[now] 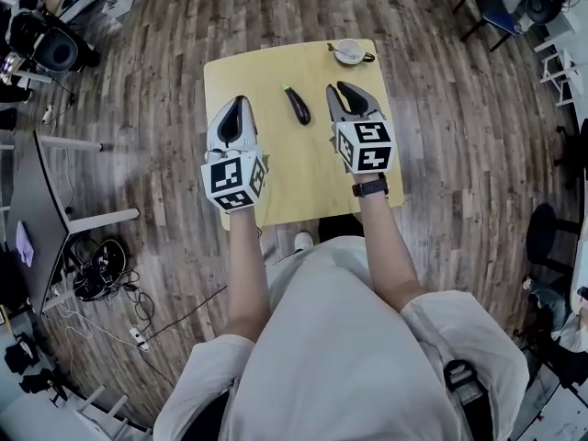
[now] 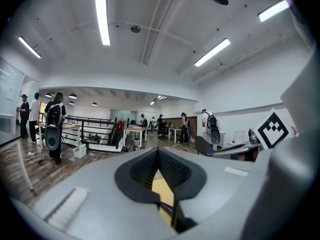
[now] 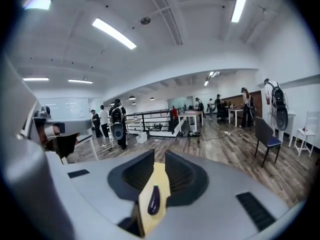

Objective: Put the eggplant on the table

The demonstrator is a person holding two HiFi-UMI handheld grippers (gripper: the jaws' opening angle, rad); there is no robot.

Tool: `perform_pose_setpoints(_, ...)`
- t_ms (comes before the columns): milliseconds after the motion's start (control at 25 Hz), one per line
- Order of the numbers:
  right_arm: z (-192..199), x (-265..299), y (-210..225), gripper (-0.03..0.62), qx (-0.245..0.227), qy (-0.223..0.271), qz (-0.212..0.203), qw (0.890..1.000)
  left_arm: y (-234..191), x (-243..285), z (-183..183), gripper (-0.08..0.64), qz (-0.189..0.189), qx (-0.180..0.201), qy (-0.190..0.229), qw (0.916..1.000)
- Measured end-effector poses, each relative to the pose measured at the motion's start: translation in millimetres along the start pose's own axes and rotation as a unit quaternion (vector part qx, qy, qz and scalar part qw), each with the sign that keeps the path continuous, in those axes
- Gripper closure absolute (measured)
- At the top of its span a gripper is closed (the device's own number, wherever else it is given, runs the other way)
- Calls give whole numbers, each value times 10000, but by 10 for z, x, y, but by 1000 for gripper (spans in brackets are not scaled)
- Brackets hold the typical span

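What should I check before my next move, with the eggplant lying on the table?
1. Eggplant resting on the table: ok.
2. Eggplant well inside the table's edges: ok.
3. Left tool empty, jaws together: ok.
4. Right tool empty, jaws slightly apart: ok.
5. Both tools raised beside the Eggplant, not touching it: ok.
6. Cup upright at the far edge: ok.

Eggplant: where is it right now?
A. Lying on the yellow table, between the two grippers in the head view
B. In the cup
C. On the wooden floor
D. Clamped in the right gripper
A: the eggplant lies on the yellow table, with the left gripper and right gripper either side of it and neither holding it.
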State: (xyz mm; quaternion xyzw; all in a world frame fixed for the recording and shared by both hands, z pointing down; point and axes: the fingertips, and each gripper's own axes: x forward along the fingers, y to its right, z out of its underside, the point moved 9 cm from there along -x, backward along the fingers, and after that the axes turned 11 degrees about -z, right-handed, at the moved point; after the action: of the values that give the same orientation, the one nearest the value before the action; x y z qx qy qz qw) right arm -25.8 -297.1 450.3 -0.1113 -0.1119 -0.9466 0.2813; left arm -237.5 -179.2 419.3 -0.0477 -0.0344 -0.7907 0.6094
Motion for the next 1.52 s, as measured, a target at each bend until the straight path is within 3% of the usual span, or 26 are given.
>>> perform_pose_setpoints(240,-258,-311,-193,554,-202,410,163,9988,-47,-257,-233,552,-21,98,259,9996)
perform_pose_setpoints(720,-637,-769,-569,574,-720,948,232,9926,-85,-627,-530,552,83,160,689,9975)
perform_pose_setpoints(1520,-877,-659,-757,580,-1149,994,189,9882,-199,-539,-656,552,183,86,891,9958)
